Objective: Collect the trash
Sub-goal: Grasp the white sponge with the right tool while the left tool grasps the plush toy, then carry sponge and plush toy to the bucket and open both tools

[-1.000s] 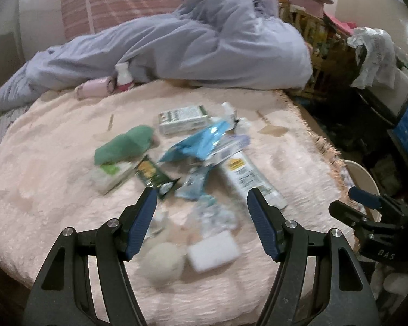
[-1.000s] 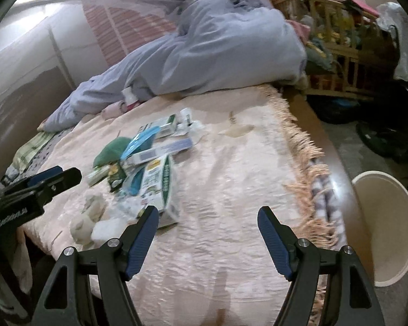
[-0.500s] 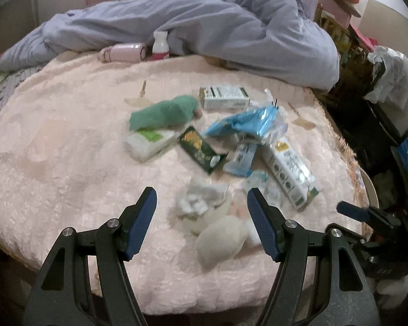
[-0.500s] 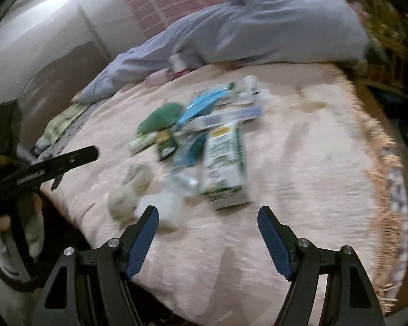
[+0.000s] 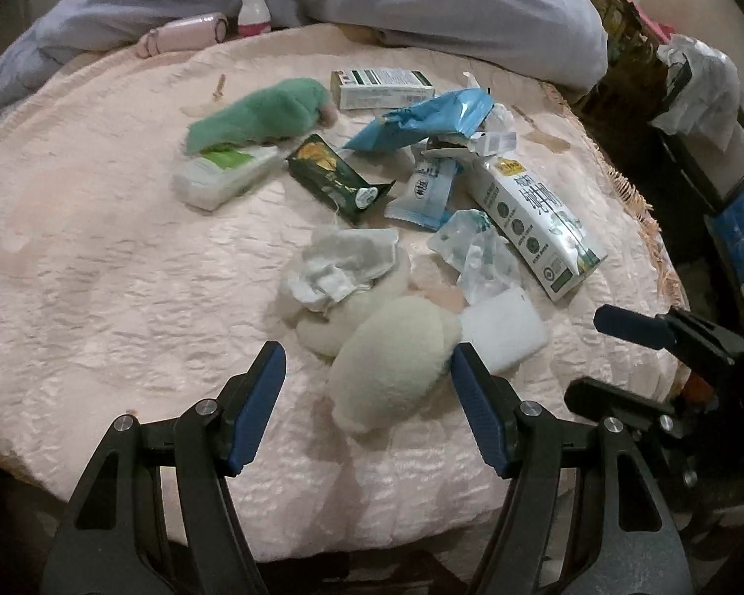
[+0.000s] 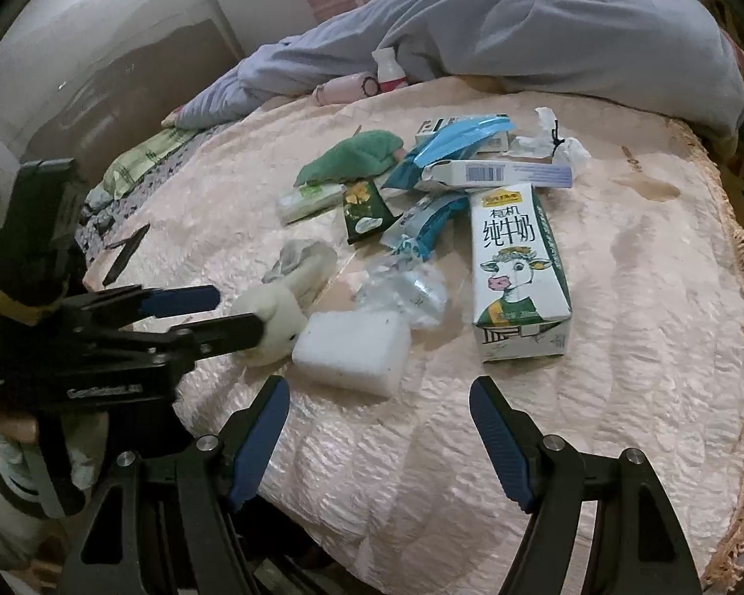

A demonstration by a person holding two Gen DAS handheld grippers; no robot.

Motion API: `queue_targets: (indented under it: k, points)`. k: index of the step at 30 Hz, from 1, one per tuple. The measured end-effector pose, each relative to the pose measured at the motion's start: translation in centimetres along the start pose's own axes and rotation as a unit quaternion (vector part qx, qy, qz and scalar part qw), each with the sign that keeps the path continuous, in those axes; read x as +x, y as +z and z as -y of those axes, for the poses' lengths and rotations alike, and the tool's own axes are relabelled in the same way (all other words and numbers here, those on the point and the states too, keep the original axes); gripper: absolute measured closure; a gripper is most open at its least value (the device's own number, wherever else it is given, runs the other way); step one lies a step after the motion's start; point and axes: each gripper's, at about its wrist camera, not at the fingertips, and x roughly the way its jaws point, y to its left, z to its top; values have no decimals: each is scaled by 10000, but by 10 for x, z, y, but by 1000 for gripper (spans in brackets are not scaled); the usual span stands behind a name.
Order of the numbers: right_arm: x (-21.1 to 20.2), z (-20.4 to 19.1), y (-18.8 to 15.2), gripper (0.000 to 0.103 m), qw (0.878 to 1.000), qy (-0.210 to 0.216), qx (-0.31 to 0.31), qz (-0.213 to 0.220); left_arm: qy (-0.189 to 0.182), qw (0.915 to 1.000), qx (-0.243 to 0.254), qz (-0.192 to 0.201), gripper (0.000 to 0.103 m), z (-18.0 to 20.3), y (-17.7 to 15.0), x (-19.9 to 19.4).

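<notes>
A: Left gripper [image 5: 367, 367]?
B: Jaws spread, straddling the cream plush [image 5: 397, 357] to grab it.
A: Right gripper [image 6: 379, 404]?
B: Released, empty, near the white sponge [image 6: 349, 347]. Trash sits mid-bed [image 6: 645, 347].

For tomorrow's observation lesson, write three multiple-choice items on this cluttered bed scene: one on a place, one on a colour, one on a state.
1. Where does the white foam block lie relative to the milk carton, in the right wrist view?
A. To its left
B. On top of it
C. Far behind it

2. What colour is the fuzzy cloth beside the tissue pack?
A. Red
B. Green
C. Black

3. How does the left tool stand?
A. Shut on the carton
B. Shut on nothing
C. Open, around the cream plush toy

Answers:
1 A, the block sits left of the carton's bottom end.
2 B, the cloth is plainly green.
3 C, its fingers are spread on either side of the toy; whether they touch it is unclear.
</notes>
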Motion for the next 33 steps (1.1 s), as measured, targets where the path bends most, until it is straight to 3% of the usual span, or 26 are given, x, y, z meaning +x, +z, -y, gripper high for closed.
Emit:
queue_targets:
  k: [2,4,5,15,16,18,19,21,28,33]
  points:
    - [1,1,0,30,10000,-10,-6,-9,-170,9998,-61,-29,36,-4,3,4]
    - [3,1,2,30,10000,32,23,-22,-434,9990,-88,31,63,-9,4,3]
    - [5,1,2,30,10000,52,30,-32,-570,9983,-112,24,68,-11,5,3]
    - [45,-27,15,30,9996,87,-240,-137,-663,9947,-555,565,69,-47,13,-37]
    - [51,-29,15,33,9996,43,-256,-134,-665,9943,-569,607,69,-49,14,-40]
    - [61,-31,14,53,9992,-208,-324,-129,-757,9929,-606,685,69,-50,15,-45]
    - [61,-30,14,53,9992,-245,-314,-85,-809,9922,-609,720,69,-50,14,-48]
    - [51,-24,13,59,9998,-58,-163,42,-860,9916,-595,765,70,-47,16,-52]
    - [-7,-13,13,60,9981,197,-109,572,-1071,9887,-387,973,70,-17,31,-68]
    - [-41,8,7,60,9962,-96,23,863,-1215,9871,-139,1037,70,17,43,-71]
